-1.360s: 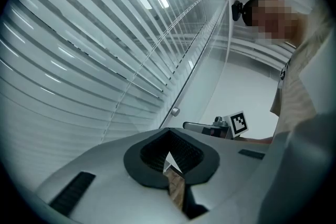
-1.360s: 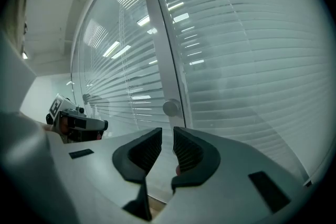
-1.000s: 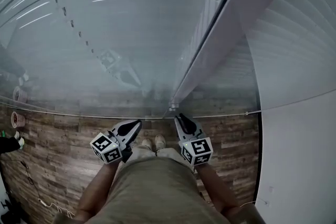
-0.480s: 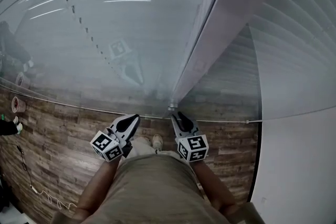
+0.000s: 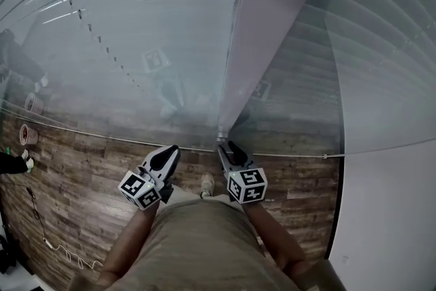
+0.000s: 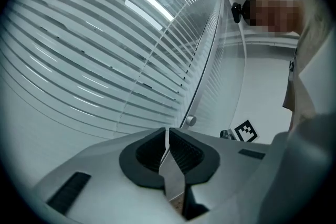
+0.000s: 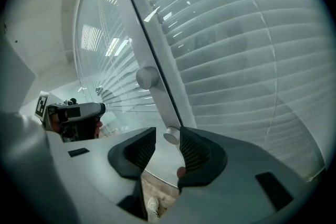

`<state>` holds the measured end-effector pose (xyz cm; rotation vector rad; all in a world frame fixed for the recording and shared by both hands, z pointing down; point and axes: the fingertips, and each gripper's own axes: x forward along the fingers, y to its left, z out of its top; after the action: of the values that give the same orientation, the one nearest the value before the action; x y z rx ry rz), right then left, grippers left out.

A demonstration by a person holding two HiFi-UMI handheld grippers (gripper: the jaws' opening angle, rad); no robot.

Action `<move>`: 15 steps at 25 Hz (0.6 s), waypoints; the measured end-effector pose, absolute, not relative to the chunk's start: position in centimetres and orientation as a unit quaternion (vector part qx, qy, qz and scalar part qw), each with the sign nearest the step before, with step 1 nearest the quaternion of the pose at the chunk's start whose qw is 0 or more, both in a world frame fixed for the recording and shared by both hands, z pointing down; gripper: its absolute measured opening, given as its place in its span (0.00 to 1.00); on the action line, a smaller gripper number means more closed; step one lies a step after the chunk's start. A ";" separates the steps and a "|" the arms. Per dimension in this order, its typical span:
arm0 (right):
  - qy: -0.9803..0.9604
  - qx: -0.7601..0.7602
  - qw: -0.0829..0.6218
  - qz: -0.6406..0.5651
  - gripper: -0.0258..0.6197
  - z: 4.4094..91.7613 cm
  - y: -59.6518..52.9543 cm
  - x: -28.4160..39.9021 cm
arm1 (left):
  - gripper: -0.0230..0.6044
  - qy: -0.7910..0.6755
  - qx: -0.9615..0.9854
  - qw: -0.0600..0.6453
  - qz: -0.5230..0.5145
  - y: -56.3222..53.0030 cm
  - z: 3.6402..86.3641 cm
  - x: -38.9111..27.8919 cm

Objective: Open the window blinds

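Observation:
White slatted blinds point(image 5: 381, 65) hang at the right of a pale window post point(image 5: 266, 31); they fill the right gripper view point(image 7: 241, 60) and the left gripper view point(image 6: 105, 50). A white wand point(image 7: 157, 97) hangs beside the post, its round end point(image 7: 170, 135) between the jaws of my right gripper point(image 7: 167, 132). Those jaws are opening, with a gap on the left of the end. In the head view that gripper point(image 5: 227, 146) points at the post's foot. My left gripper point(image 5: 168, 152) is shut point(image 6: 167, 139), a thin pale strand at its seam that I cannot identify.
A large glass pane point(image 5: 136, 58) stands left of the post, above a wood-plank floor point(image 5: 75, 167). A white wall point(image 5: 388, 215) closes the right side. Rolls point(image 5: 27, 134) and a thin cable point(image 5: 41, 235) lie at the left. My shoes point(image 5: 208, 182) show between the grippers.
The right gripper's jaws have spread apart and it has shifted a little left towards the post's foot. The left gripper stays shut in about the same place.

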<state>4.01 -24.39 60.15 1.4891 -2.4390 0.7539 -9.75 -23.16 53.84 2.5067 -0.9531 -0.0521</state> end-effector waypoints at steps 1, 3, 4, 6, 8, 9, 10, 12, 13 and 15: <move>-0.821 0.503 0.090 0.256 0.24 60.2 -24.5 3.9 | 0.06 -0.343 0.911 0.228 -0.016 -23.2 53.9 -9.5; -0.816 0.508 0.085 0.263 0.24 60.5 -24.7 3.9 | 0.06 -0.336 0.913 0.229 -0.009 -23.1 54.0 -9.2; -0.813 0.511 0.082 0.269 0.24 60.7 -24.8 3.9 | 0.06 -0.333 0.915 0.229 -0.006 -23.0 54.0 -9.0; -0.805 0.517 0.074 0.281 0.24 61.2 -24.9 3.8 | 0.06 -0.331 0.916 0.229 -0.001 -23.0 54.0 -9.1; -0.799 0.523 0.066 0.290 0.24 61.4 -25.1 3.8 | 0.06 -0.333 0.914 0.230 -0.001 -23.3 54.1 -9.3; -0.797 0.525 0.063 0.292 0.24 61.5 -25.2 3.9 | 0.06 -0.334 0.914 0.232 -0.003 -23.5 54.3 -9.4; -0.795 0.527 0.061 0.294 0.24 61.5 -25.3 3.9 | 0.06 -0.335 0.913 0.234 -0.005 -23.6 54.4 -9.5; -0.791 0.531 0.058 0.298 0.24 61.6 -25.4 3.9 | 0.06 -0.335 0.911 0.240 -0.006 -23.9 54.4 -9.5; -0.789 0.533 0.057 0.302 0.24 61.6 -25.5 3.9 | 0.06 -0.333 0.912 0.240 -0.005 -23.9 54.4 -9.5; -0.785 0.534 0.052 0.310 0.24 61.8 -25.5 3.9 | 0.06 -0.327 0.914 0.239 -0.004 -24.0 54.4 -9.4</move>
<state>3.88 -25.52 61.79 1.6252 -2.3863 0.9427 -9.41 -24.00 54.37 2.5031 -0.8966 -0.0119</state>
